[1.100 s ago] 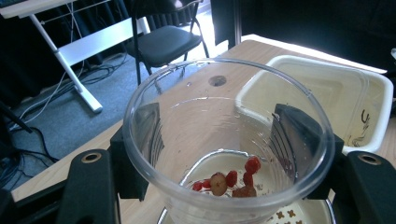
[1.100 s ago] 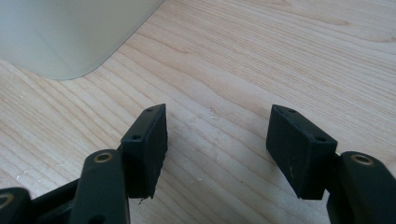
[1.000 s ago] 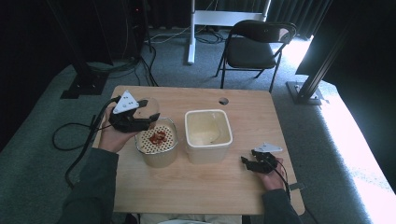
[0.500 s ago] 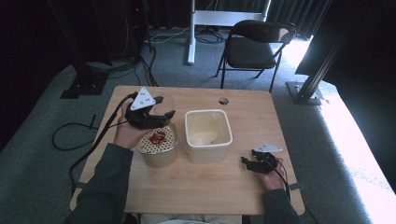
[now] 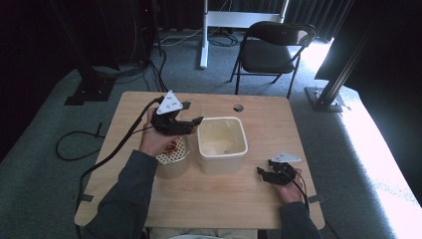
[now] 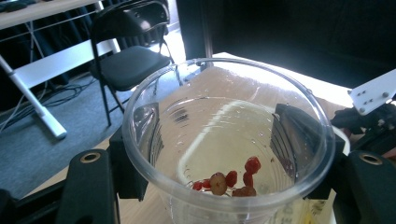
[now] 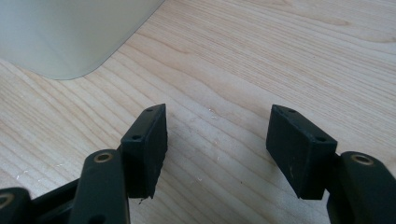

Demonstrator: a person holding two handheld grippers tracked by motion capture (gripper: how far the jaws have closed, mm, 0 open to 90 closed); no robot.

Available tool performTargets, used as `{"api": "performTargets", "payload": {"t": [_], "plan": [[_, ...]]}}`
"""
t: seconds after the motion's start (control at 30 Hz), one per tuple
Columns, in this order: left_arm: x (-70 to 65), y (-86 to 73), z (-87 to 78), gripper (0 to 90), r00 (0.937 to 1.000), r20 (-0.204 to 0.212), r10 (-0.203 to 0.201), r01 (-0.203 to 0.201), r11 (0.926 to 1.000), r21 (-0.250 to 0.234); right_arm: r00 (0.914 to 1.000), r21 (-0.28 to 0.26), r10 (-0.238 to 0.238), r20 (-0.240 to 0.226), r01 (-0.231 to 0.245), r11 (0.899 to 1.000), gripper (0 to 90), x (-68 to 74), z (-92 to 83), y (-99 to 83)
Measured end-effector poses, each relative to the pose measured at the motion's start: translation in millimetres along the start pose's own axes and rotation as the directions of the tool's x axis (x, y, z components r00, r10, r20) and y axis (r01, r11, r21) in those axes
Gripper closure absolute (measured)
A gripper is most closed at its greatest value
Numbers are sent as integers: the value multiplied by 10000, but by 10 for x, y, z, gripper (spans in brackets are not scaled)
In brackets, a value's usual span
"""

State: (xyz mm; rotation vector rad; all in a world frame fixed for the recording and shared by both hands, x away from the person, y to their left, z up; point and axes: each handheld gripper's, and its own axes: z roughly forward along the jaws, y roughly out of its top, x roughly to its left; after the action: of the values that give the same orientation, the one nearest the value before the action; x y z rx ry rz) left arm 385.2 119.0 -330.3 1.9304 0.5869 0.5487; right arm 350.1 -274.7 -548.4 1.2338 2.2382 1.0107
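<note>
My left gripper [image 5: 193, 113] is shut on a clear plastic cup [image 6: 224, 130], its black pads pressed against both sides. A little liquid and several red berries [image 6: 229, 179] lie in the cup's bottom. In the high view the cup [image 5: 195, 106] hangs above the table, between a perforated metal strainer pot [image 5: 171, 158] holding red pieces and a cream square tub [image 5: 222, 144]. Near the table's front right, my right gripper [image 5: 264, 174] rests low with its jaws open over bare wood [image 7: 217, 140] and nothing between them.
The wooden table [image 5: 263, 119] has a small round hole [image 5: 238, 107] at the back. The cream tub's corner [image 7: 70, 32] is just ahead of the right gripper. A black folding chair [image 5: 271, 50] and floor cables [image 5: 74, 139] lie beyond the table.
The left hand has carried the cup to the right, from the strainer's left side to above the gap between strainer and tub. The right gripper has stayed put.
</note>
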Motion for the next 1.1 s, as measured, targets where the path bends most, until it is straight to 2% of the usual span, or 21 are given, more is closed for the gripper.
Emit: {"api": "performTargets", "payload": {"t": [0.3,0.53,0.63,0.77,0.8,0.87,0.97,1.1], "plan": [[-108,87,249,334,9991,399,-109,110,9999,-15,10000,-2,-2,-4,2,10000,378,-1,0,0],[-193,94,480,318,9977,678,-81,66,9997,219,10000,-9,2,-4,-2,10000,377,0,1,0],[-222,68,603,307,9950,981,-208,173,9992,366,10000,-12,-6,-5,6,10000,377,0,1,-1],[-228,46,672,255,9936,1052,-408,373,9987,352,10000,-9,-5,-9,5,10000,376,0,1,0],[-230,42,688,194,9939,1010,-453,414,9983,402,10000,-9,-6,-12,6,10000,376,0,1,-1],[-228,34,704,126,9913,1203,-537,484,9977,465,10000,-9,-8,-14,8,10000,376,0,1,0],[-222,22,707,118,9921,1142,-529,453,9966,685,10000,-8,-13,-16,13,10000,375,0,1,-1],[-218,13,658,133,9930,1052,-540,470,9966,677,10000,-7,-18,-17,18,10000,376,0,0,-1]]}}
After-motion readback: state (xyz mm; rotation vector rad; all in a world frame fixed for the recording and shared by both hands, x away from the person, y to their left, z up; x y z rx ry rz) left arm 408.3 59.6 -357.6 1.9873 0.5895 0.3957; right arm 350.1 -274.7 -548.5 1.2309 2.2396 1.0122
